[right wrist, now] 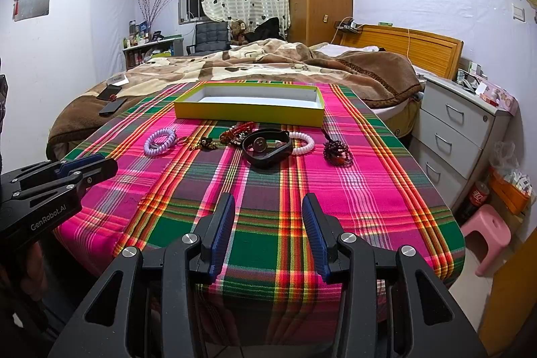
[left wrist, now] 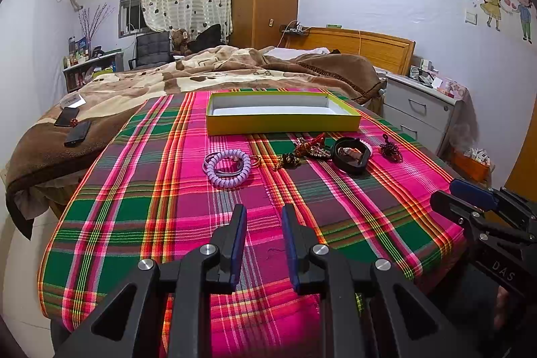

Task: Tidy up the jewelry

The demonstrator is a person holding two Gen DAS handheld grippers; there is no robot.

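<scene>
A yellow box (left wrist: 282, 123) (right wrist: 248, 113) with a white inside stands empty at the far end of the plaid cloth. In front of it lies a row of jewelry: a purple coil bracelet (left wrist: 228, 168) (right wrist: 160, 141), a gold and brown trinket (left wrist: 288, 159) (right wrist: 204, 143), a red beaded piece (left wrist: 310, 146) (right wrist: 236, 131), a black band (left wrist: 352, 153) (right wrist: 266, 147), a white bead bracelet (right wrist: 303, 143) and a dark red bead bracelet (left wrist: 391, 150) (right wrist: 337, 153). My left gripper (left wrist: 263, 210) and right gripper (right wrist: 268, 200) are open, empty, near the cloth's front edge.
The plaid-covered table (left wrist: 167, 207) butts against a bed with a brown blanket (left wrist: 134, 89). Two phones (left wrist: 72, 126) lie on the blanket at left. A grey drawer unit (right wrist: 463, 130), a cola bottle (right wrist: 475, 197) and a pink stool (right wrist: 486, 237) stand at right.
</scene>
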